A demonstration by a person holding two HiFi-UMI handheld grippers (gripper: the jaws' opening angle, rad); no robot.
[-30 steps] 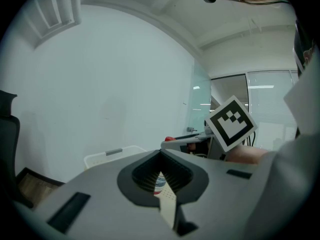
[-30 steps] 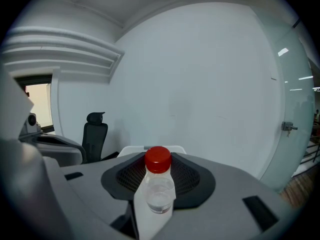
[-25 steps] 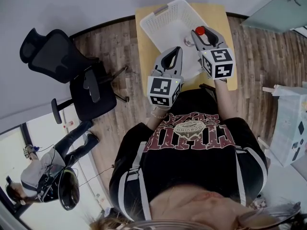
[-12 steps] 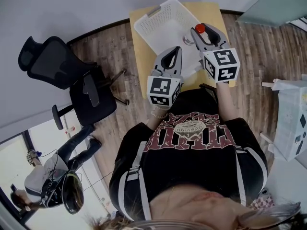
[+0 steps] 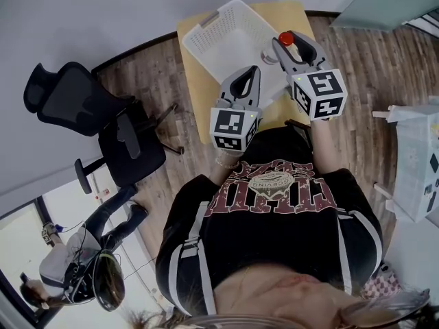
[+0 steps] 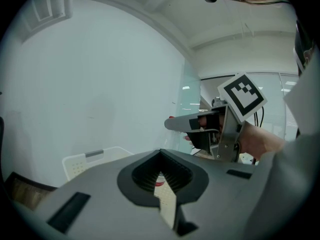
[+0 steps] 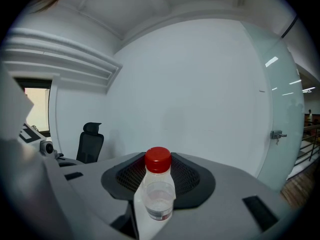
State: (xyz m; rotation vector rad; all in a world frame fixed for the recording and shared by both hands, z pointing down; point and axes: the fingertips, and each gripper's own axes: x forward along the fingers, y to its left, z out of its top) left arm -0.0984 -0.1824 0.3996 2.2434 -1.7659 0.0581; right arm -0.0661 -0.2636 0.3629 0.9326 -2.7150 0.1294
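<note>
1. Head view — we find the right hand-held gripper point(image 5: 288, 43) clamped on a clear bottle point(image 5: 286, 38) with a red cap, at the right rim of the white basket point(image 5: 226, 43) on the wooden surface point(image 5: 195, 98). The left hand-held gripper point(image 5: 251, 74) hangs just beside it, jaws together. An office chair point(image 5: 82, 115) stands well apart to the left.
2. Left gripper view — we see the left hand-held gripper point(image 6: 161, 159) closed with nothing gripped. The right hand-held gripper point(image 6: 200, 124) shows ahead to the right, the basket point(image 6: 85, 159) lower left.
3. Right gripper view: the bottle point(image 7: 159, 194) stands upright between the jaws, cap topmost.
</note>
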